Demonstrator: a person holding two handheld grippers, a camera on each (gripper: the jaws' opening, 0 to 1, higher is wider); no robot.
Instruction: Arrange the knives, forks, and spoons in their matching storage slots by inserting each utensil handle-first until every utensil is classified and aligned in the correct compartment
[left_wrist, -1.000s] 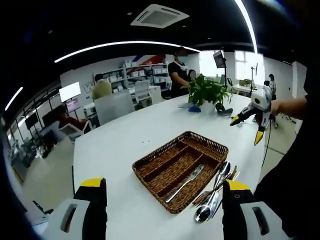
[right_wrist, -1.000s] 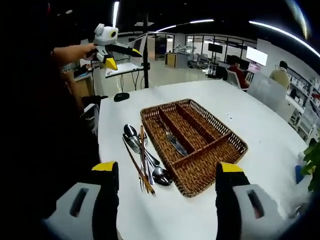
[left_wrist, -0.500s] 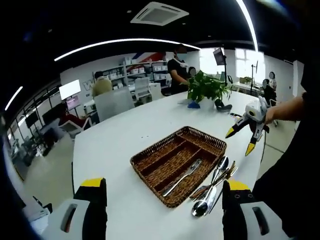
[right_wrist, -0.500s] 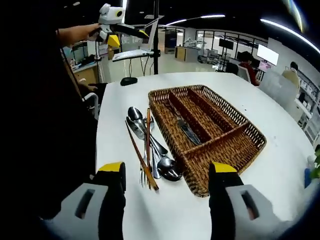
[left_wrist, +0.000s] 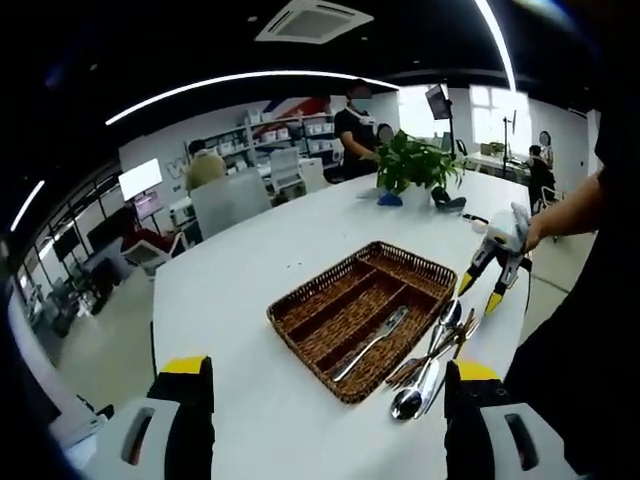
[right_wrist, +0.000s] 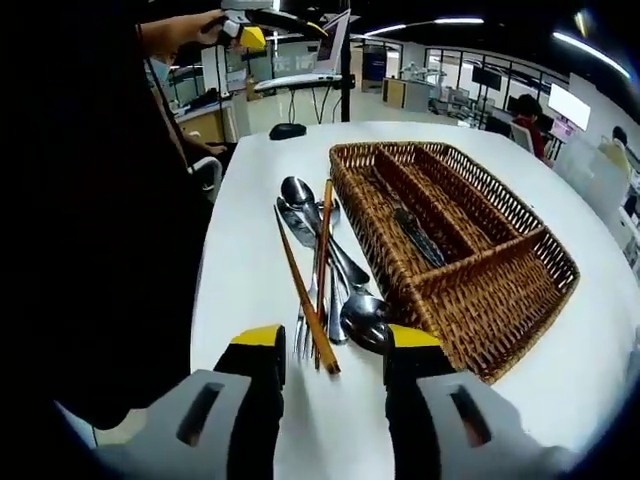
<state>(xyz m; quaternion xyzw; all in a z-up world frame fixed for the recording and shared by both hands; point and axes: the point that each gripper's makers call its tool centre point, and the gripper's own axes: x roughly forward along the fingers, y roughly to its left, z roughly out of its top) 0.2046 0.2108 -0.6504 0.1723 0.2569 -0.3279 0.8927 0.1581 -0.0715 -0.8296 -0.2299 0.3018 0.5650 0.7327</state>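
Wicker tray (right_wrist: 520, 300) holds one knife (right_wrist: 418, 237); spoons (right_wrist: 365, 318) and forks (right_wrist: 304, 335) lie beside it, under the open, empty right gripper (right_wrist: 330, 350).

The fork (right_wrist: 304, 335) handles lie under the chopsticks (right_wrist: 318, 262) (perhaps two forks, tines overlapping).

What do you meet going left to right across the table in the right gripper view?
Chopstick → fork → spoons → basket, with a knife lying in it.
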